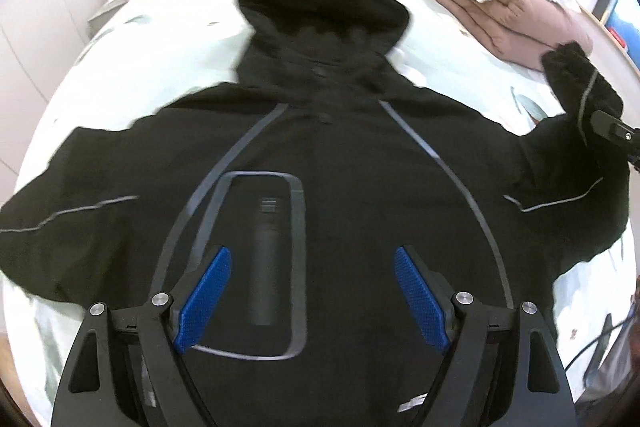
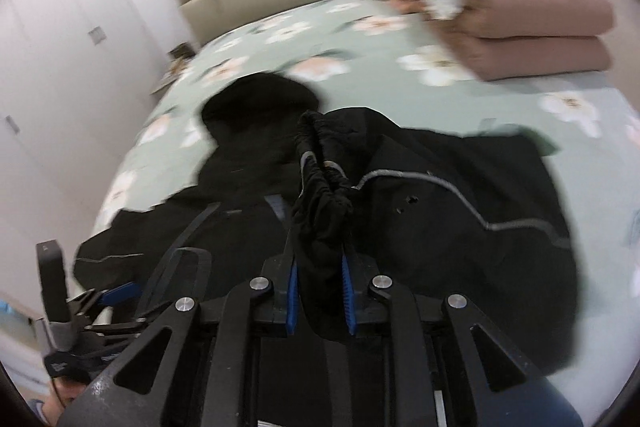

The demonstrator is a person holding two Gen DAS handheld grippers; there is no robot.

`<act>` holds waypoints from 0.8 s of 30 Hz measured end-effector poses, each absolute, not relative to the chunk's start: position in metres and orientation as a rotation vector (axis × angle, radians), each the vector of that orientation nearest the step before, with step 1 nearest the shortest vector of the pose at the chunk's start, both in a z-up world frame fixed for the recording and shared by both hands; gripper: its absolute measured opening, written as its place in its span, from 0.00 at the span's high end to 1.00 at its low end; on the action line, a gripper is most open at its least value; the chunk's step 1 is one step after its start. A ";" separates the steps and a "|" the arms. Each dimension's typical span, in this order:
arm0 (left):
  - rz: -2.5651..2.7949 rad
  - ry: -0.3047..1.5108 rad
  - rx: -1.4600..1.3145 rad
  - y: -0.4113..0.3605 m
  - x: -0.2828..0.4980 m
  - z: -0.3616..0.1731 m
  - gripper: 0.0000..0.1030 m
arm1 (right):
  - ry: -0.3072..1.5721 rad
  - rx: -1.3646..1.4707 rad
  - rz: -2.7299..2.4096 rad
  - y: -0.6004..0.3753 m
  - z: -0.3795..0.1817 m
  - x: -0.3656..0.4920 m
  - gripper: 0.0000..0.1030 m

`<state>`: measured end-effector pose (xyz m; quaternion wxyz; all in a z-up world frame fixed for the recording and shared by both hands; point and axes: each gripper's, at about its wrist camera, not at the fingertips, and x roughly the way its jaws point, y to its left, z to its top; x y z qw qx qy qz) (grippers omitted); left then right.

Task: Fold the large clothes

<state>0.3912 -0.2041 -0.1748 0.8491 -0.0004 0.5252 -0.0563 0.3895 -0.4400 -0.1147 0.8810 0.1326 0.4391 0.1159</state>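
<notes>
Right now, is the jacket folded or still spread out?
Mostly spread: the black jacket lies flat on the bed, hood up; only its sleeve cuff is lifted, in the right gripper.

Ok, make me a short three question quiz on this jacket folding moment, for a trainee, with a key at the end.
1. True or false: the right gripper is shut on the jacket's cuff.
2. The left gripper hangs over the jacket with its fingers: A) open, holding nothing; B) shut on the hood; C) shut on a pillow.
3. Fill in: the folded brown quilt lies on the ____.

Key: 1 true. 2 A. 3 bed.
</notes>
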 end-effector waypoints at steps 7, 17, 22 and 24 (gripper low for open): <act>-0.074 1.127 -0.057 -0.123 0.394 -0.183 0.18 | 1.040 0.201 0.369 -0.286 -0.169 0.411 0.80; -0.066 1.184 -0.095 -0.063 0.407 -0.214 0.18 | 1.259 0.223 0.414 -0.215 -0.265 0.438 0.33; -0.182 1.185 -0.173 -0.060 0.417 -0.217 0.18 | 1.180 0.307 0.389 -0.249 -0.222 0.428 0.32; -0.271 1.187 -0.216 -0.071 0.423 -0.219 0.18 | 1.144 0.307 0.334 -0.273 -0.209 0.422 0.31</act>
